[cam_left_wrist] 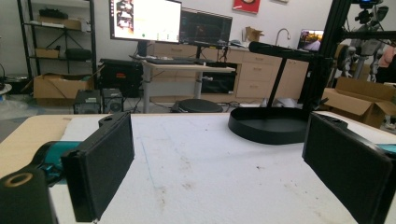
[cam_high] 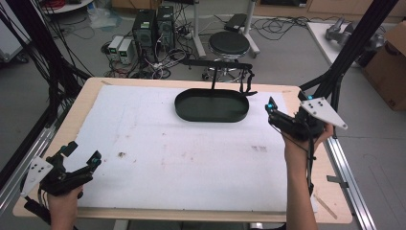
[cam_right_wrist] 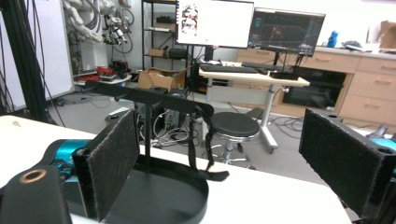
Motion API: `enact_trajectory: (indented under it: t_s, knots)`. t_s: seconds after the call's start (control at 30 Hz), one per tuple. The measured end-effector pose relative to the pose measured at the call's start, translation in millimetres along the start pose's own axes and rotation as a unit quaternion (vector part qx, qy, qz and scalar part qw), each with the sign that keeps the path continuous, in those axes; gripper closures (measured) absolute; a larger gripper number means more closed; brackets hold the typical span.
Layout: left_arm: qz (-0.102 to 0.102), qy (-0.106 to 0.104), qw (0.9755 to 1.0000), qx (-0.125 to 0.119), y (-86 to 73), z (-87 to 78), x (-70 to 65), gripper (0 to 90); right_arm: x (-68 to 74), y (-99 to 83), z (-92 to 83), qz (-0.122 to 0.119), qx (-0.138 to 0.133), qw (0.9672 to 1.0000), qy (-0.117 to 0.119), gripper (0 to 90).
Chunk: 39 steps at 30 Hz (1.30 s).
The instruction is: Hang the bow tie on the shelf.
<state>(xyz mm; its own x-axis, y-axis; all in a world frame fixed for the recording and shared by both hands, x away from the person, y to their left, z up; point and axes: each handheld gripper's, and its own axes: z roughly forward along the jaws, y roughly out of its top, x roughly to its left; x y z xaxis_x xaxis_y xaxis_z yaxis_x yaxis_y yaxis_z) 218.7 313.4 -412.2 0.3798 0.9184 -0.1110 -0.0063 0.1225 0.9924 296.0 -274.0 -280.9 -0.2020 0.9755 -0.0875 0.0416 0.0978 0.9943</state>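
Black oval tray [cam_high: 211, 106] lies just left of the wide-open, empty right gripper [cam_high: 282, 114]. Left gripper [cam_high: 82, 155], also wide open, sits well apart. Swinging in carelessly could snag the stand's hanging strap [cam_right_wrist: 198, 140].

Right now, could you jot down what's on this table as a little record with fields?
Surface: white sheet over a wooden table
Main thing: black oval tray with an upright post and crossbar, at the far side
Strap: black, hanging from the crossbar
Left gripper: near corner, jaws open, empty
Right gripper: beside the tray's right end, jaws open, empty
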Motion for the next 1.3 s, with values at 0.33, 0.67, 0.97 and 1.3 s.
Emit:
enact_trajectory:
  t_s: [0.33,0.67,0.97,1.3]
  knots:
    - [0.021,0.004,0.9997,0.008,1.1,4.5,-1.7,9.5,-18.8,-44.3,-43.1,0.033,-0.01,0.9992,-0.02,11.5]
    - [0.035,0.003,0.9994,0.004,0.8,3.9,-4.9,9.3,-20.9,-104.1,-66.5,0.038,0.007,0.9992,-0.008,11.5]
    - [0.042,0.002,0.9991,-0.002,2.0,3.5,-6.7,9.3,-20.1,-120.0,-69.1,0.057,-0.002,0.9984,0.006,11.5]
    - [0.048,0.012,0.9988,-0.005,1.7,3.2,-4.3,9.1,-24.3,-145.0,-70.1,0.099,0.019,0.9948,0.008,11.5]
